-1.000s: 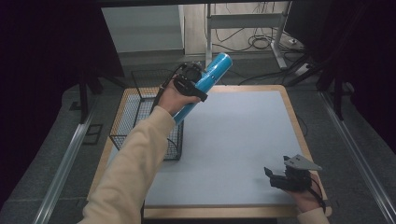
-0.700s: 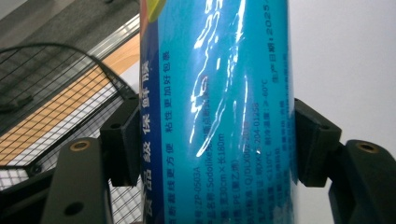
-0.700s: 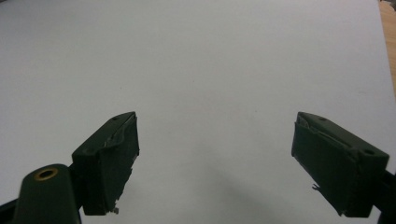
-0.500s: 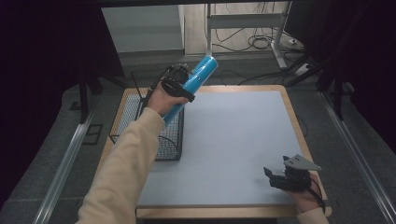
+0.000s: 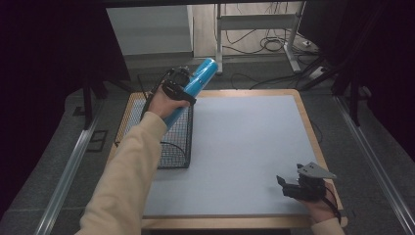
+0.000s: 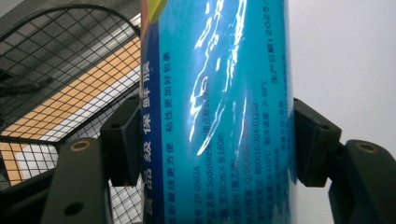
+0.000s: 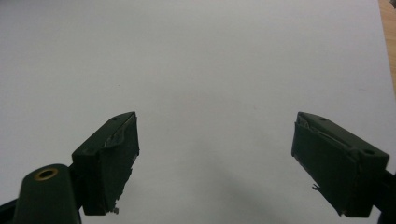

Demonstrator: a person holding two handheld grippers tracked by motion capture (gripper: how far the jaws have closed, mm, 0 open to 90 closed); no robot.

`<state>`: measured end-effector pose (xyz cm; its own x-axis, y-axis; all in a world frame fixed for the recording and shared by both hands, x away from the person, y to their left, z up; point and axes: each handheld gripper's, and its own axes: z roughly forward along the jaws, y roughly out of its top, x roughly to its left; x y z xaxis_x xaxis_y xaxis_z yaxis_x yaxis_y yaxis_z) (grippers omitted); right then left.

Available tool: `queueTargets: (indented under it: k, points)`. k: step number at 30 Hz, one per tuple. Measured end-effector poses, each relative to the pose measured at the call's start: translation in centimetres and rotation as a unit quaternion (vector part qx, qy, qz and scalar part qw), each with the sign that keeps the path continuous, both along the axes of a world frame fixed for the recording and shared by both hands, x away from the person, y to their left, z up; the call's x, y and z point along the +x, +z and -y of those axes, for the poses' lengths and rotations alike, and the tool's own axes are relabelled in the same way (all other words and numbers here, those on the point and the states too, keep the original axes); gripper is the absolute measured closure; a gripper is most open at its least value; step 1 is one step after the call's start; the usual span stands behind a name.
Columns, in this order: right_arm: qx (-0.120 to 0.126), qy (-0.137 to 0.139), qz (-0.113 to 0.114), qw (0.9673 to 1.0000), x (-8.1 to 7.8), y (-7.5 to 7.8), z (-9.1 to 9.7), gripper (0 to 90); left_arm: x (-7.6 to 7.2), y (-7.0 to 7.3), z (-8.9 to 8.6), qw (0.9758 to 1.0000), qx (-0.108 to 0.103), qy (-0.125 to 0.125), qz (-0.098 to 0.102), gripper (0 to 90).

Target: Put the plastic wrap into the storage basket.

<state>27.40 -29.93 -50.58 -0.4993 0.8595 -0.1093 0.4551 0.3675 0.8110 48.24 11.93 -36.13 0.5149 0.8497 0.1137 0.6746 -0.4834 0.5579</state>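
We are seeing the left gripper clamping its jaws on both sides of a blue tube, and it is holding this tube tilted in the air above the far edge of the black wire basket, which is standing at the left side of the grey mat. In the left gripper view the basket's mesh is showing behind the tube. The right gripper is resting near the mat's near right corner with its jaws wide apart and gripping nothing, and we are seeing a metal frame with cables on the floor beyond the table
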Motion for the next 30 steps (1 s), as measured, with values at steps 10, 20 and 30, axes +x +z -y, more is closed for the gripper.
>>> queueTargets:
  k: [10, 20, 30]
  points:
    - [0.0, 0.0, -0.001, 1.0, 0.1, -0.1, 0.1, 15.2, 1.6, -1.7, -1.0, 0.9998, 0.009, 0.014, -0.011, 31.7]
    - [-0.001, -0.004, -0.003, 1.0, 0.1, -0.1, 0.2, 15.2, 2.7, -4.3, -1.9, 0.9983, 0.032, 0.036, -0.034, 31.7]
    - [-0.001, -0.006, 0.001, 1.0, 0.0, 0.0, 0.2, 15.2, 3.1, -5.4, -1.9, 0.9977, 0.041, 0.042, -0.035, 31.6]
